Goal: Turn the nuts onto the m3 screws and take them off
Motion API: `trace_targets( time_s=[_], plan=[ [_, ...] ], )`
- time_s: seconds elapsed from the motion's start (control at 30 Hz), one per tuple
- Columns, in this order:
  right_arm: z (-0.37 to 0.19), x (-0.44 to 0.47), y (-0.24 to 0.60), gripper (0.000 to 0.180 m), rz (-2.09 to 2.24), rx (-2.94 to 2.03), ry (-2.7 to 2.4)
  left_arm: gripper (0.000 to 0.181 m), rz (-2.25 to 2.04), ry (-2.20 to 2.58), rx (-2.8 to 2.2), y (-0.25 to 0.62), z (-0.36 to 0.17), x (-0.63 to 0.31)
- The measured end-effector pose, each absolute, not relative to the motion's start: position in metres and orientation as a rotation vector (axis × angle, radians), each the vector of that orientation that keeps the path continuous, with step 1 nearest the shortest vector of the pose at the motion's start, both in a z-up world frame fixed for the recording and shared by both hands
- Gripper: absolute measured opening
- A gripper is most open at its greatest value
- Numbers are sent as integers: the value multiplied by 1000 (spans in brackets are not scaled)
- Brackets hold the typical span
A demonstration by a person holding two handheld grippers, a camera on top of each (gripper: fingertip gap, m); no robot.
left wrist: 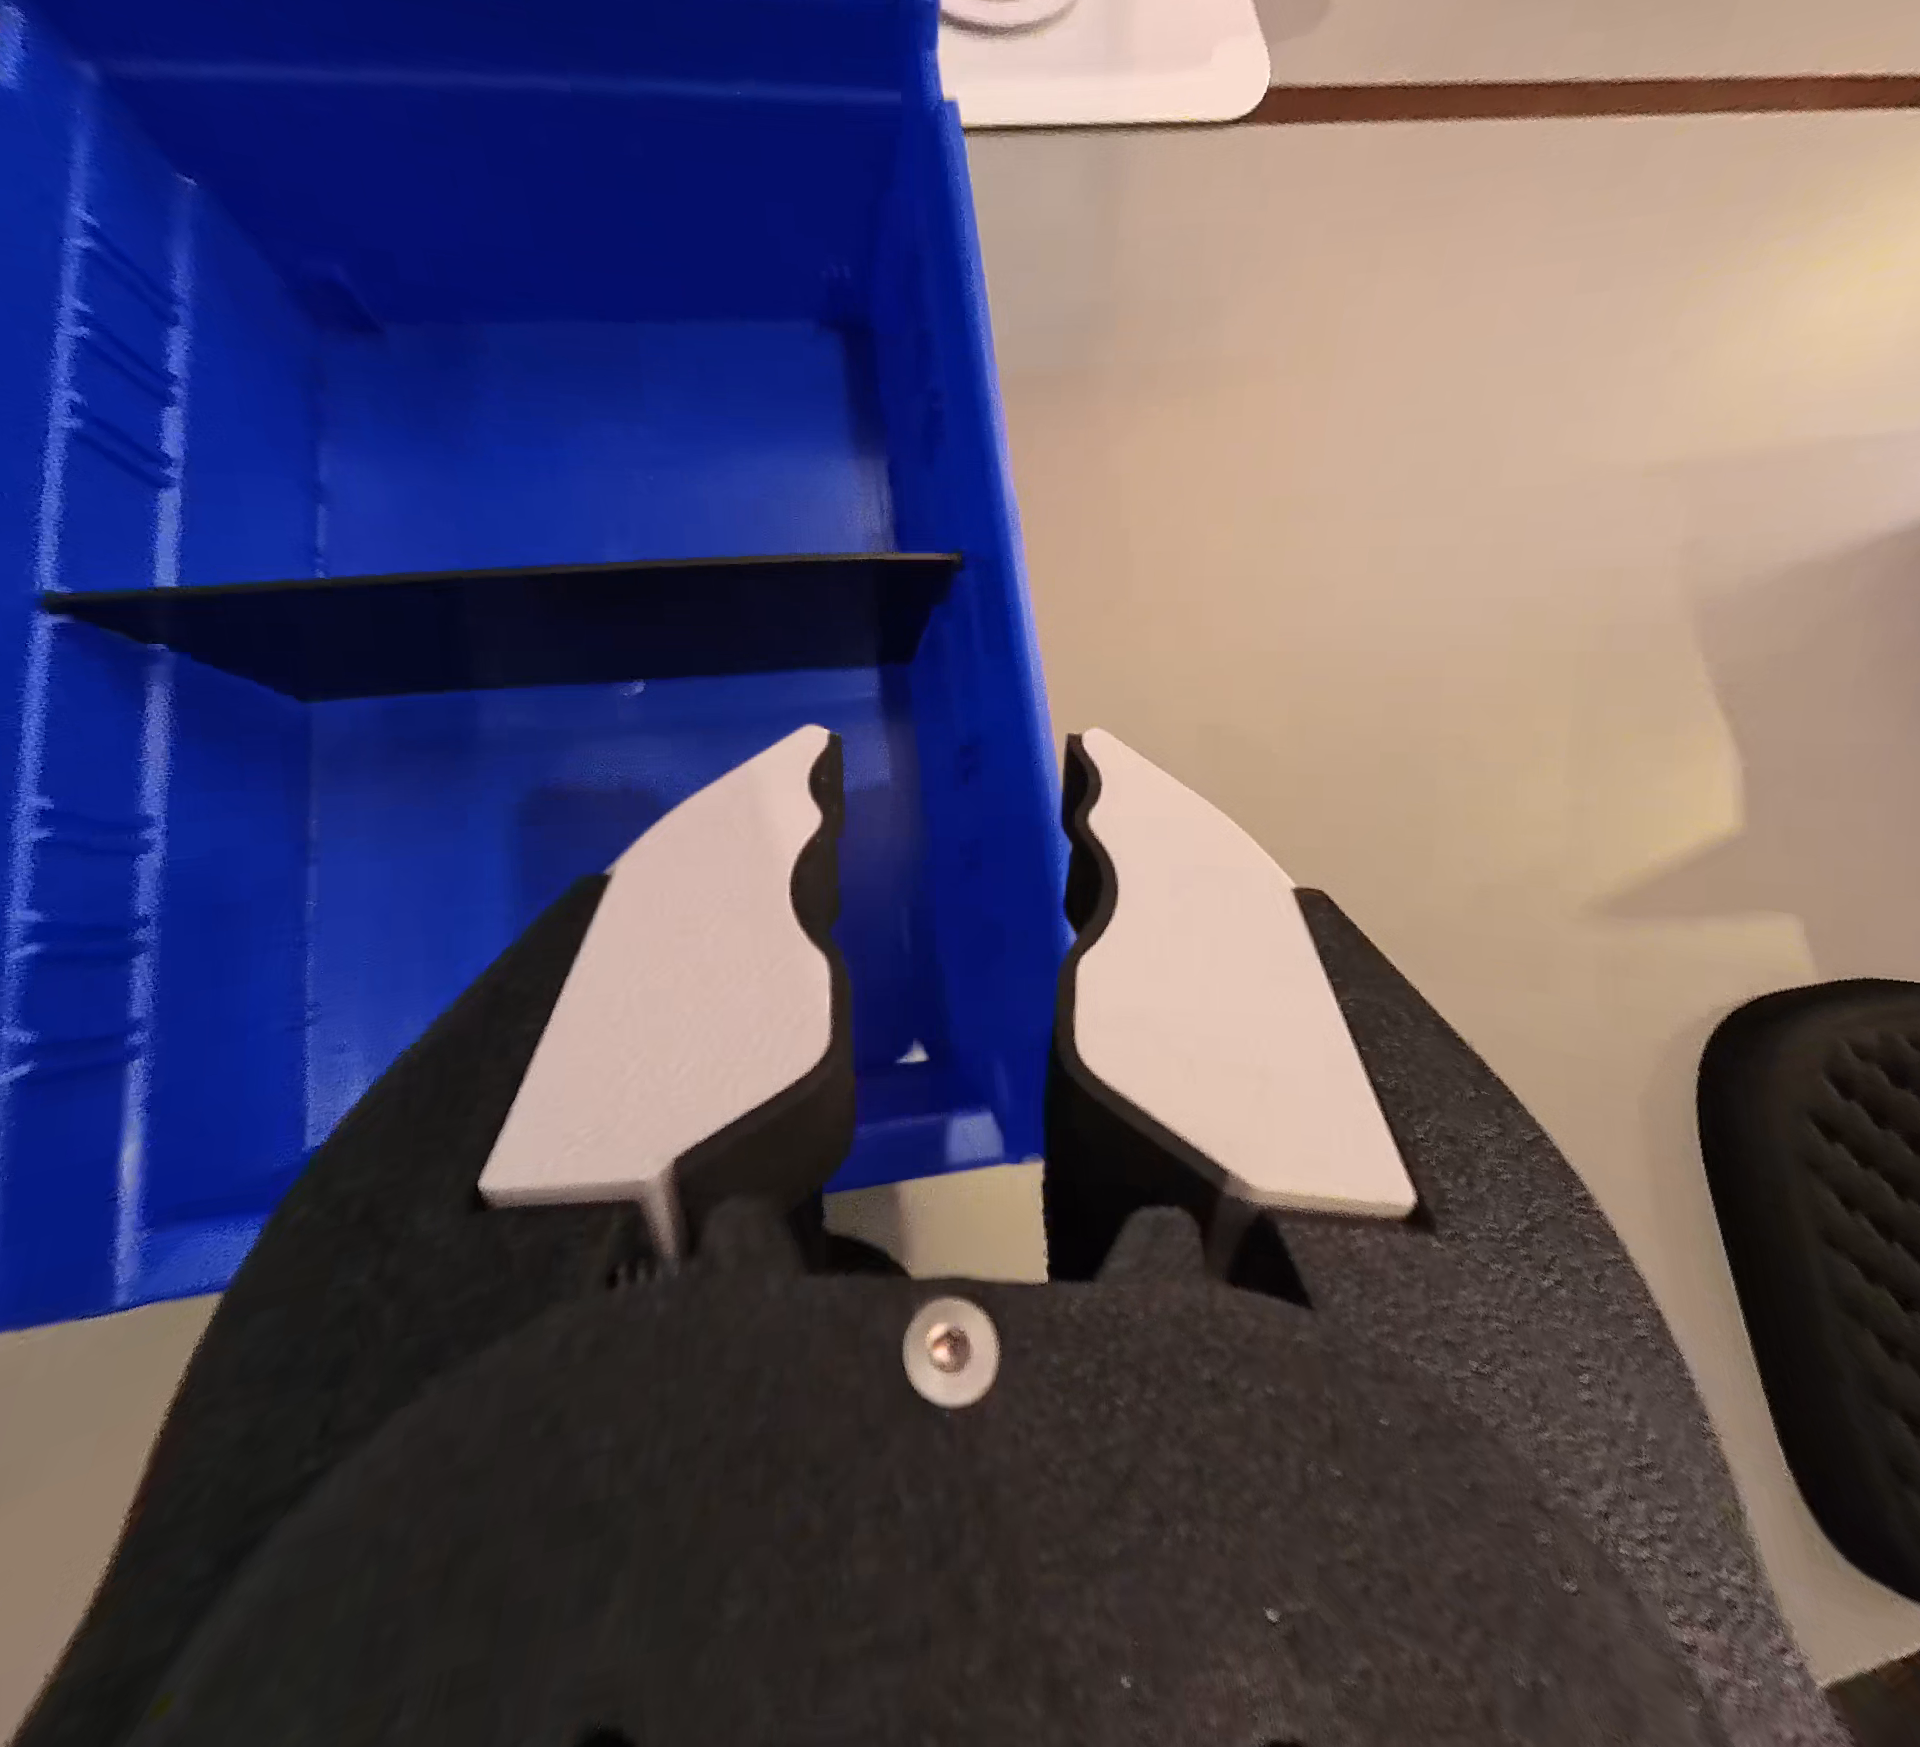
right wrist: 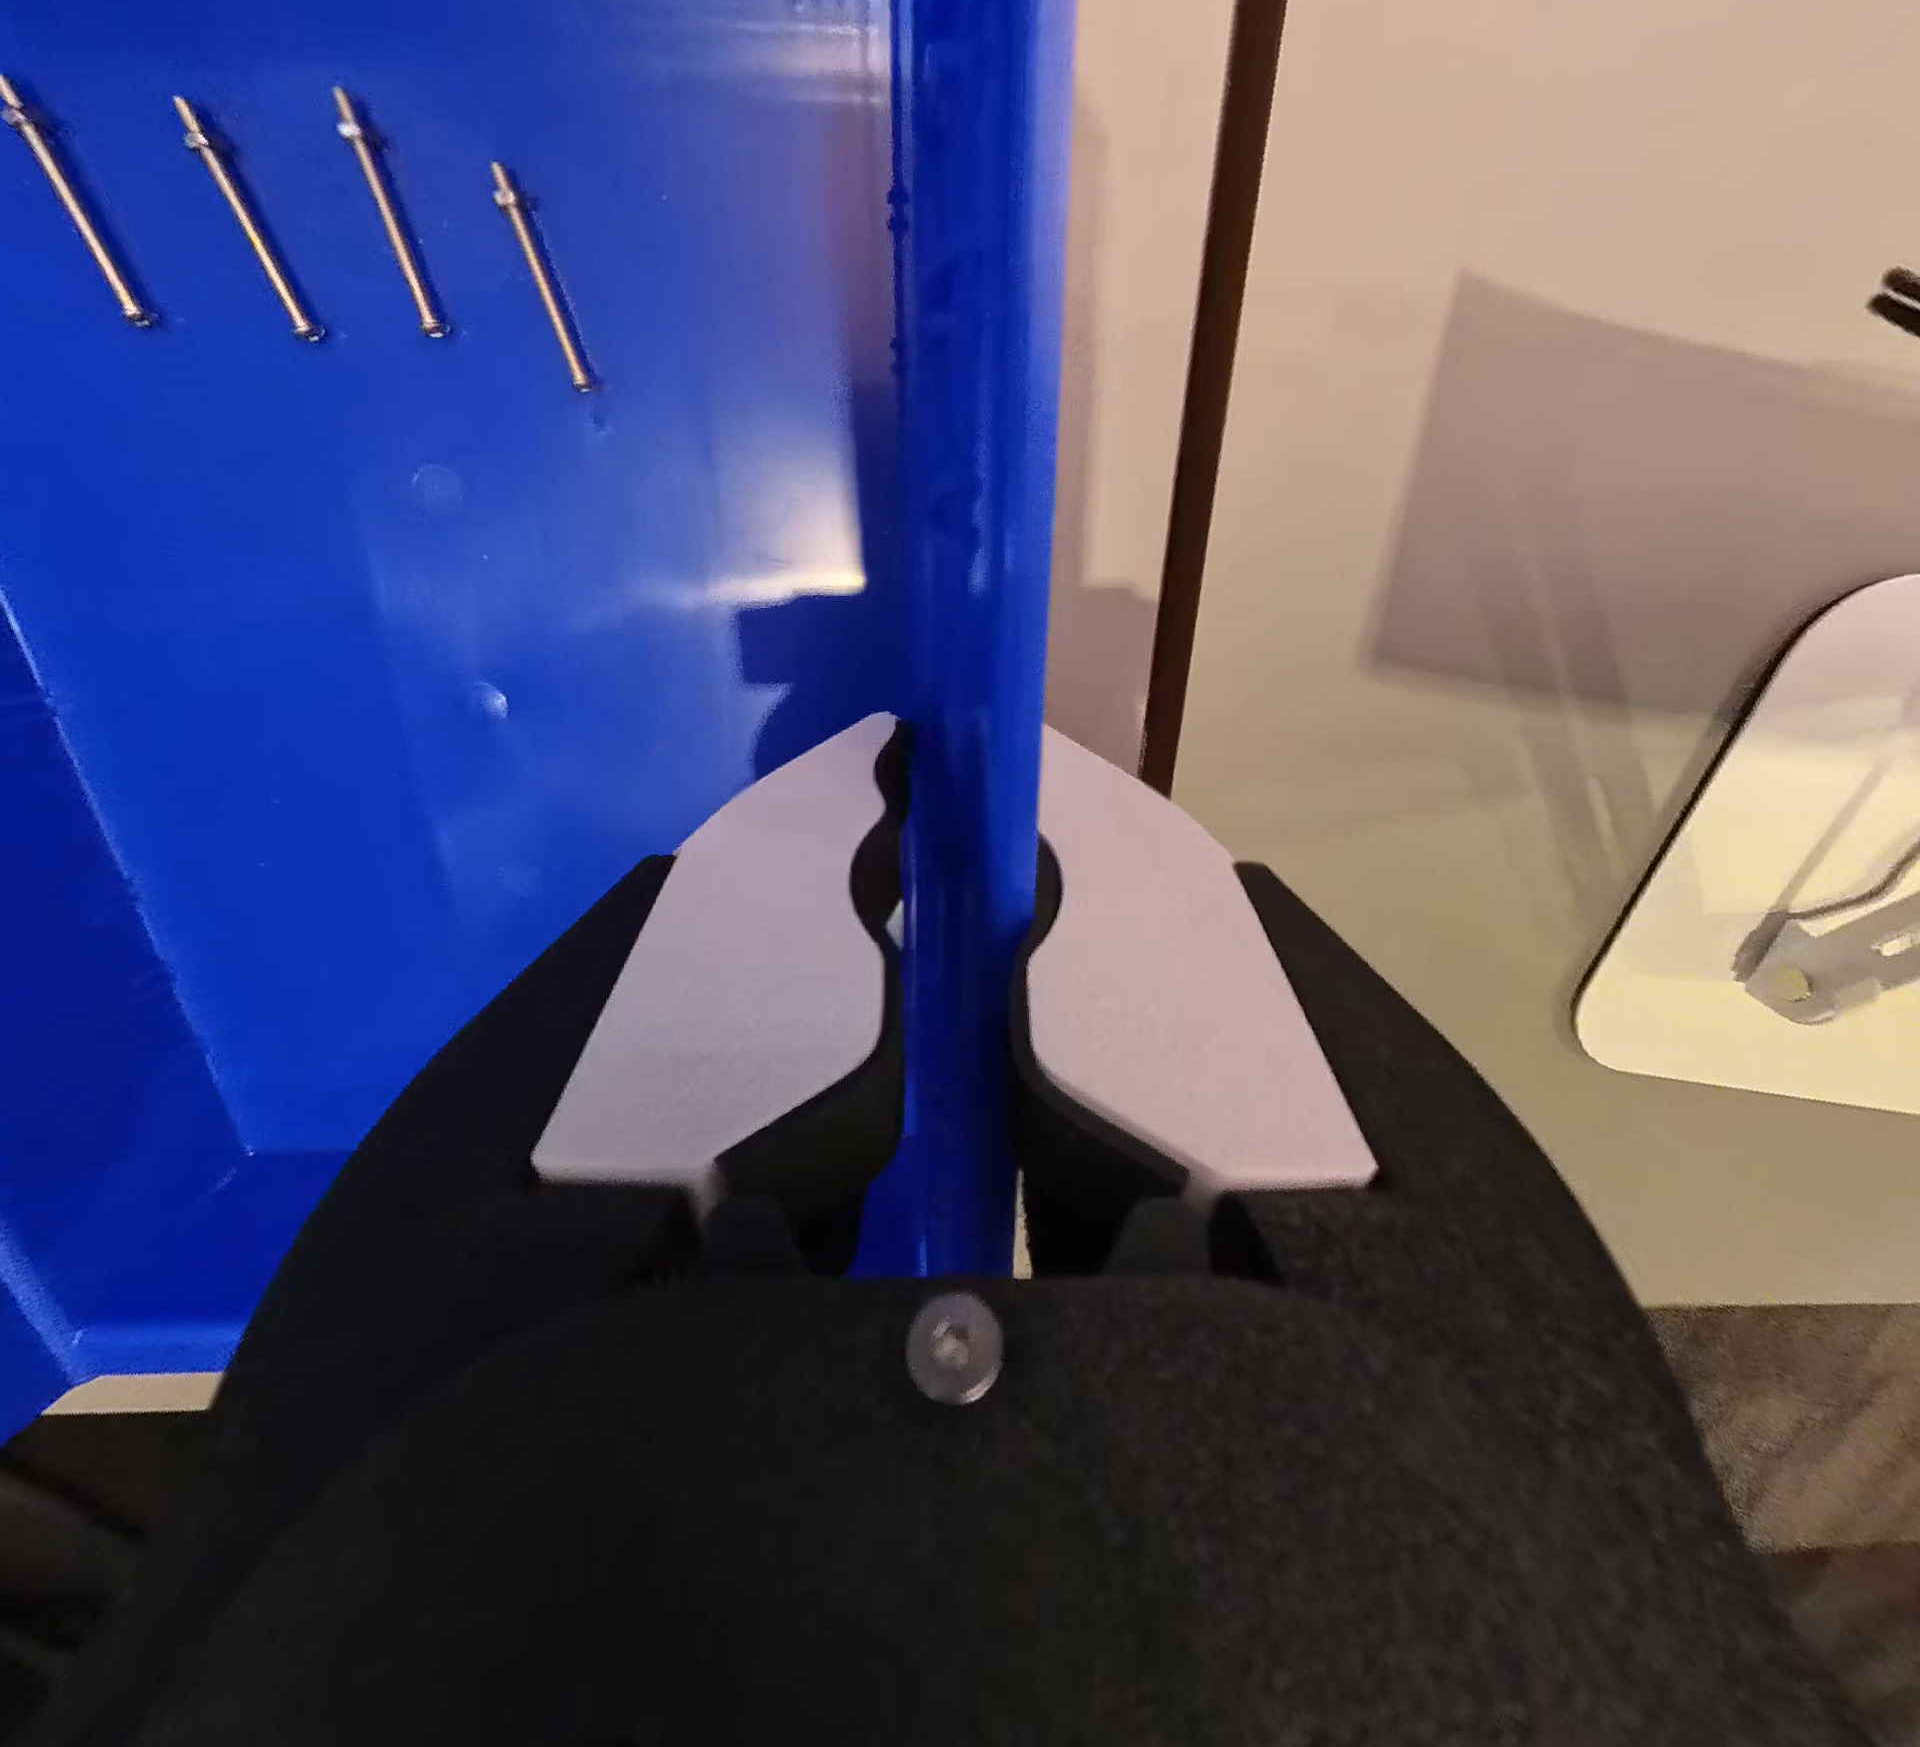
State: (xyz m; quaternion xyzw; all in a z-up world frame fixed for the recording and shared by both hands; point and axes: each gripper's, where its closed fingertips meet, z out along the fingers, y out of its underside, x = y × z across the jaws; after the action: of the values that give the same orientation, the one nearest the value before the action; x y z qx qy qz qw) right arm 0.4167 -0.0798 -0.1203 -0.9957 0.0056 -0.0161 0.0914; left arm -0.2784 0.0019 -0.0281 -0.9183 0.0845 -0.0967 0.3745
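Right gripper (right wrist: 968,741) clamped on the side wall of the blue bin (right wrist: 966,450), one finger inside, one outside, white pads (right wrist: 748,970) pressed against the plastic. Up in the upper left of the right wrist view, four long thin screws (right wrist: 384,211) lying on the bin floor, well ahead and left of the fingertips, spaced apart in a loose row, all slanting the same way. Slim, silvery metal shafts, a small piece near the upper end of each — nuts, perhaps, too small to tell. At the right edge of that view, a white tray (right wrist: 1704,866) on the table with a metal part on it, blurred.

Left gripper (left wrist: 948,736) partly open, nothing pinched, straddling the bin's right wall (left wrist: 977,554) near the lower corner, gaps visible on both sides. Black divider (left wrist: 499,622) crossing the bin mid-frame, no screws seen in this view. White tray (left wrist: 1195,35) at top centre, black mesh chair (left wrist: 1829,1282) at lower right.
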Motion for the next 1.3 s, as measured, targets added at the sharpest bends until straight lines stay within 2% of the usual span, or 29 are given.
trace_targets(
  time_s=[0.1, 0.2, 0.67, 1.0, 1.17, 1.3],
  plan=[
    [-121, 413, -78, 15, 59, -2933, 39, 38, -262, 229, -2303, -8, -13, -288],
    [-121, 411, -76, 5, 146, -2902, 35, 37, -246, 230, -2267, -15, -1, -302],
    [-111, 414, -86, 5, 293, -2908, 206, 29, -263, 261, -2232, -39, 9, -337],
    [-56, 383, -85, 6, 353, -2916, 173, 26, -266, 235, -2193, -51, 9, -372],
    [-15, 352, -72, 5, 320, -2887, 104, 26, -137, 149, -2183, -38, 4, -445],
    [3, 323, -60, 5, 329, -2881, 59, 36, -246, 77, -2247, -21, -11, -475]
  ],
)
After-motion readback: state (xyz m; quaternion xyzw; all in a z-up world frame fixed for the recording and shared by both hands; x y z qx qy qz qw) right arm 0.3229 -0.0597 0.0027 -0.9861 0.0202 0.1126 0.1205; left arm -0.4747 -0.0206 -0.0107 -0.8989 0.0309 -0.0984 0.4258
